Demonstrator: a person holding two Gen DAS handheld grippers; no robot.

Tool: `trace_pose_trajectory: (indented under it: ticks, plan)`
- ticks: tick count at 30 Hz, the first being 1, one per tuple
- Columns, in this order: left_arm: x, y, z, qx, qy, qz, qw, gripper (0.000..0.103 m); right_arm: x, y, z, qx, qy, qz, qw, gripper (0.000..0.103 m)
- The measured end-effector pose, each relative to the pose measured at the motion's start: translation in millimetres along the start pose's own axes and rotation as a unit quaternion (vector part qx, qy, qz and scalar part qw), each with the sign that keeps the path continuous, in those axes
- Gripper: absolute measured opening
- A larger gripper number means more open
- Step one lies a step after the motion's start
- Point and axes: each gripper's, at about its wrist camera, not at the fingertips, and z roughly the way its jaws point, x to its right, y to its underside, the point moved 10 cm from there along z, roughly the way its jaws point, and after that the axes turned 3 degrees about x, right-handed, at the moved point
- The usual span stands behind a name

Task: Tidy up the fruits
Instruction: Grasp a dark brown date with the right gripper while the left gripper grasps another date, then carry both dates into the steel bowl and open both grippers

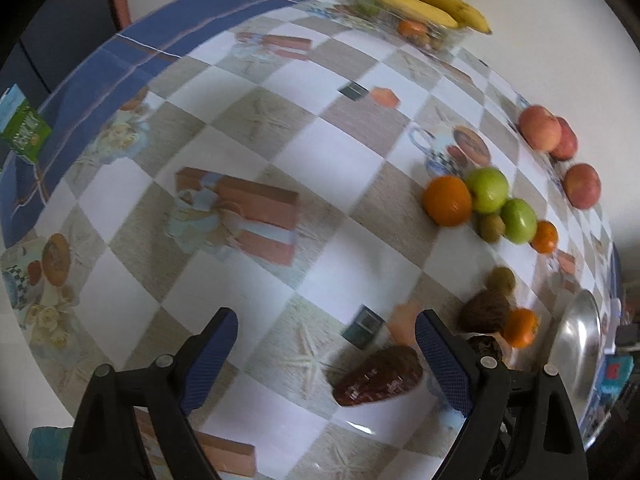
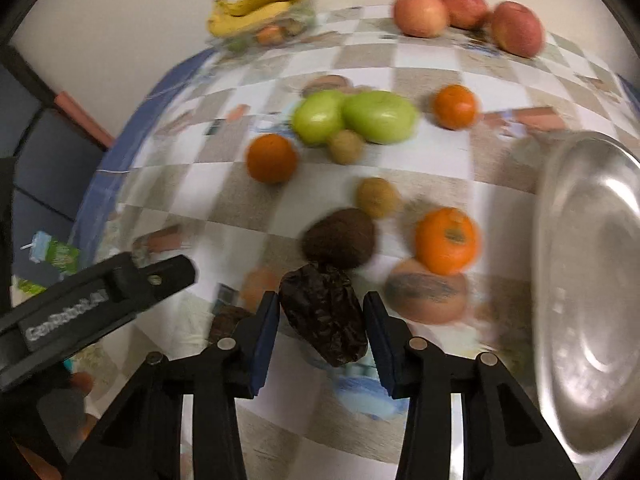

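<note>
Fruit lies scattered on the checkered tablecloth. My right gripper (image 2: 322,322) is open, its jaws on either side of a dark wrinkled fruit (image 2: 326,316), not visibly touching it. Beyond it lie a dark brown round fruit (image 2: 340,238), an orange (image 2: 446,240), two kiwis (image 2: 376,198), two green apples (image 2: 378,116), another orange (image 2: 272,158) and a small orange (image 2: 456,106). Three red apples (image 2: 466,14) and bananas (image 2: 256,8) sit at the far edge. My left gripper (image 1: 326,350) is open and empty above the cloth, near a dark reddish-brown fruit (image 1: 378,376).
A shiny steel plate (image 2: 592,300) lies at the right; it also shows in the left wrist view (image 1: 576,348). A clear container under the bananas (image 2: 276,30) holds small fruits. A green carton (image 1: 24,128) stands beyond the table's left edge. The left gripper's body (image 2: 96,300) shows at left.
</note>
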Motion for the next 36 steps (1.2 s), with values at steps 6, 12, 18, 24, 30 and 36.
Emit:
trace_pose_trajectory:
  ticks: [6,12,18,24,30,36]
  plan:
    - [14,17,3,-0.025,0.013,0.022,0.9994,0.091,29,12,-11,-0.011,0.018,0.036,0.999,0.045]
    - [21,30,7,-0.041,0.018,0.033,0.9985,0.086,36,20,-17,-0.017,0.024,0.045,0.999,0.045]
    - [24,34,14,-0.059,0.030,0.026,0.9975,0.065,37,24,-17,-0.020,0.025,0.046,0.998,0.045]
    - [25,37,15,-0.060,0.033,0.030,0.9972,0.045,36,24,-14,-0.024,0.020,0.047,0.998,0.045]
    - [32,35,17,-0.054,0.030,0.039,0.9974,0.044,36,25,-11,-0.028,0.022,0.044,0.998,0.045]
    - [43,35,16,-0.053,0.052,0.033,0.9967,0.043,37,23,-11,-0.028,0.020,0.046,0.998,0.045]
